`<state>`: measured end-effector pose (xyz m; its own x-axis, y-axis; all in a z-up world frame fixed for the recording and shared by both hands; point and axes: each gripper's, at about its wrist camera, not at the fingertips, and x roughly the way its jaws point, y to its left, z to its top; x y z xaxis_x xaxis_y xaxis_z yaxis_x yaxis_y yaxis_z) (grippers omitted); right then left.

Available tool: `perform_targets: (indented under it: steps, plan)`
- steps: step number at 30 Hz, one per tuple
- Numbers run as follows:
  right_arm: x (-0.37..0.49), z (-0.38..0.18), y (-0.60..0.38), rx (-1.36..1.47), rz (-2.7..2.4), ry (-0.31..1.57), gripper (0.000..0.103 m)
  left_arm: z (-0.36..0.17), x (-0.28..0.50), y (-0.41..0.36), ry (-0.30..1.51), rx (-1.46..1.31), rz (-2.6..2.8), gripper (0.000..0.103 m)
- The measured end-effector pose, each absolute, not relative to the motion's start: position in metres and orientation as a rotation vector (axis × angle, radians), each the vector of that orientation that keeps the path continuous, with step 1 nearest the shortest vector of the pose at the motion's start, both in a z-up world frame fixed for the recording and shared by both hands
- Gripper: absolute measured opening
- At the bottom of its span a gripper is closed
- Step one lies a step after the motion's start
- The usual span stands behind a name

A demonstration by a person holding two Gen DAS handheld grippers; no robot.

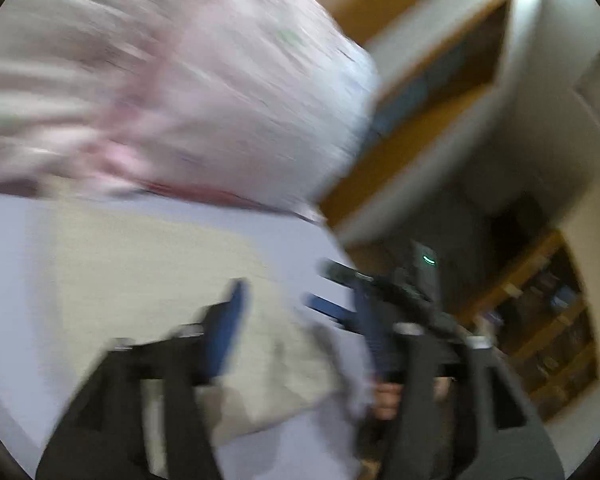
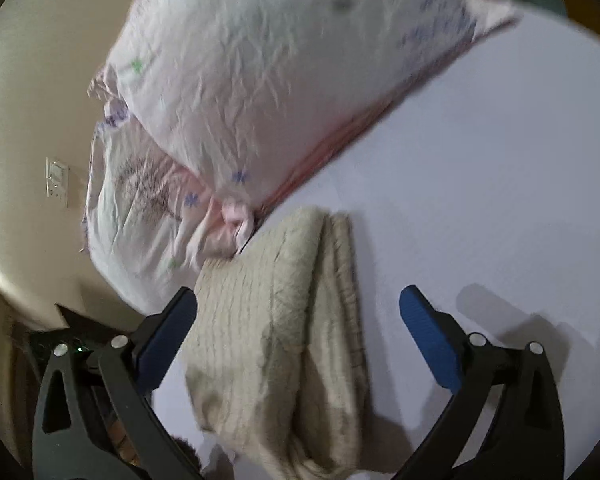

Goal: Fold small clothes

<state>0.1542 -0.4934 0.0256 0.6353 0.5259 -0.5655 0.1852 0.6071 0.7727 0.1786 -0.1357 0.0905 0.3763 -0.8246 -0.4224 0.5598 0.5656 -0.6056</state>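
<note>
A beige ribbed knit garment point(image 2: 284, 340) lies folded in a long strip on the white table point(image 2: 480, 184). My right gripper point(image 2: 298, 312) is open above it, its blue-padded fingers point(image 2: 428, 332) spread to either side of the strip, holding nothing. In the blurred left wrist view the same beige garment point(image 1: 164, 280) lies flat on the white table point(image 1: 12, 280). My left gripper point(image 1: 300, 312) is open over it with nothing between its blue pads point(image 1: 228, 332). The other gripper point(image 1: 380, 292) shows dimly to the right.
A pale pink printed pillow point(image 2: 260, 80) and crumpled pink cloth point(image 2: 140, 208) lie at the table's far side, touching the garment's far end; the pillow point(image 1: 204, 92) fills the upper left wrist view. A wooden shelf point(image 1: 548, 320) stands beyond the table edge. A wall switch plate point(image 2: 57, 180) is on the left.
</note>
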Motion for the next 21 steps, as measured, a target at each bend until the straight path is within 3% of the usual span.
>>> perform_targets:
  steps: [6, 13, 14, 15, 16, 17, 20, 21]
  plan:
    - [0.189, 0.003, -0.462, 0.842, 0.266, 1.072, 0.101, 0.042, 0.188, -0.072, 0.925, -0.326, -0.625, 0.079]
    - [0.19, 0.0, -0.444, 0.757, 0.329, 1.098, 0.098, -0.005, 0.195, -0.093, 1.053, -0.299, -0.648, 0.086]
    - [0.187, 0.0, -0.441, 0.733, 0.343, 1.093, 0.083, -0.006, 0.196, -0.095, 1.033, -0.307, -0.657, 0.088]
    - [0.186, 0.001, -0.439, 0.714, 0.335, 1.092, 0.057, -0.006, 0.197, -0.097, 1.027, -0.315, -0.671, 0.088]
    - [0.184, -0.001, -0.437, 0.709, 0.335, 1.088, 0.044, -0.006, 0.199, -0.102, 1.028, -0.335, -0.693, 0.087]
    - [0.182, -0.003, -0.438, 0.745, 0.357, 1.077, 0.04, -0.009, 0.202, -0.104, 1.022, -0.372, -0.726, 0.061]
    - [0.176, 0.008, -0.43, 0.761, 0.377, 1.021, 0.033, -0.002, 0.202, -0.09, 0.983, -0.405, -0.736, 0.039]
    - [0.175, 0.016, -0.422, 0.757, 0.408, 0.999, 0.031, 0.008, 0.195, -0.084, 0.958, -0.397, -0.741, 0.037]
